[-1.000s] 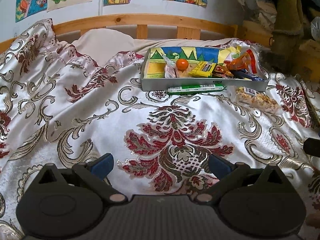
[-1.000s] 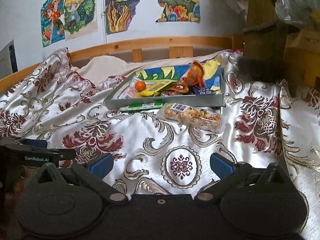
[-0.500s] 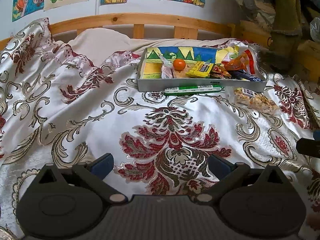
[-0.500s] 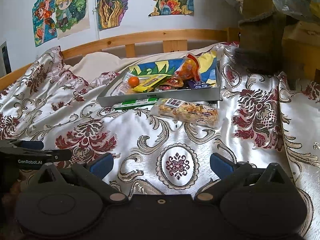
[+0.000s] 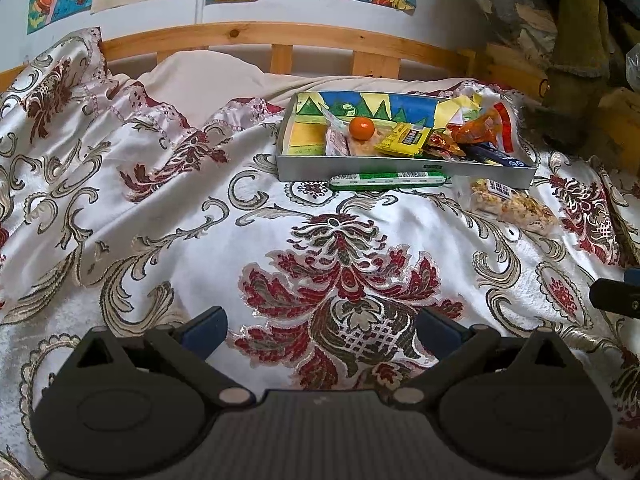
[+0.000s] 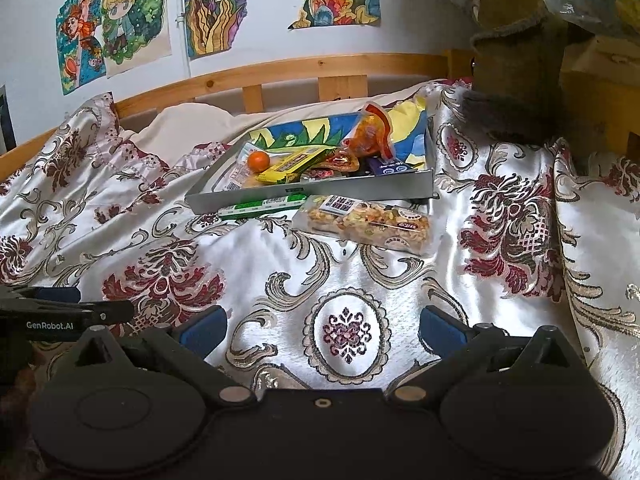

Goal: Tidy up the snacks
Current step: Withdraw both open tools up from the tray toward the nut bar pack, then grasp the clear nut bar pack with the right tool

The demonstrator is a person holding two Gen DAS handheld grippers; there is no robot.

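A grey tray (image 5: 400, 170) (image 6: 312, 192) with a painted inside sits far back on the bed. It holds an orange ball (image 5: 361, 127) (image 6: 258, 161), a yellow packet (image 5: 404, 139) (image 6: 294, 165), an orange bag (image 5: 482, 128) (image 6: 370, 134) and several other snacks. A green stick pack (image 5: 387, 180) (image 6: 264, 207) lies against the tray's front wall. A clear nut-bar pack (image 5: 510, 204) (image 6: 364, 222) lies on the cover to its right. My left gripper (image 5: 322, 326) and right gripper (image 6: 323, 326) both stand open over the bedcover, well short of the snacks, holding nothing.
The floral satin bedcover (image 5: 200, 220) is rumpled, with a pillow (image 5: 208, 76) and a wooden headboard (image 5: 280, 36) behind. Boxes and cloth (image 6: 520, 40) pile up at the back right. The other gripper shows at the left edge of the right wrist view (image 6: 60, 316).
Both grippers have drifted slightly closer to the tray, so the snacks look a little nearer and shifted. The jaws stay open; nothing was picked up or moved.
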